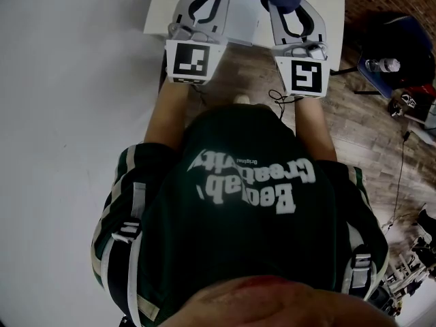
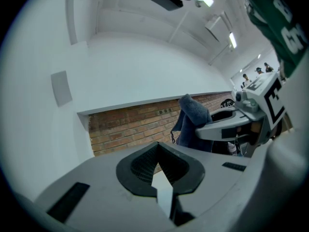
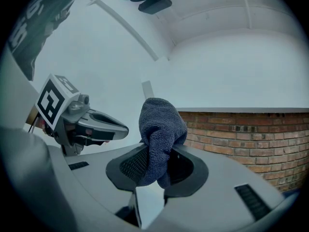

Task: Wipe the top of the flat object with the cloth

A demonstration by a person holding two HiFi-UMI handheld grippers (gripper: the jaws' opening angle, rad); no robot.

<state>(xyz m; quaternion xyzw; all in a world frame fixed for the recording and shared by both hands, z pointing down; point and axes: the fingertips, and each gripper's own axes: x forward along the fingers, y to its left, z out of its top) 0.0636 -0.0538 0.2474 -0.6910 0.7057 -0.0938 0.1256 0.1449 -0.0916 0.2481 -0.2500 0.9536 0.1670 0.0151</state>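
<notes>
My right gripper (image 3: pixel 157 164) clamps the soft, light cloth (image 3: pixel 161 122) by a bunched fold; my left gripper (image 2: pixel 157 154) has its jaws together, empty.

Head view steeply down, gripper views angled upward, sharing brick wall (image 2: pixel 130 124), cloth (image 3: pixel 159 129)

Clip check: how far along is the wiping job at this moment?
Done: the cloth is gripped in the right tongs. In hand: both tongs are held up near the white flat object; the left tongs are shut and empty. Left: the wiping itself, since the cloth is not pressed on the surface in any view.
</notes>
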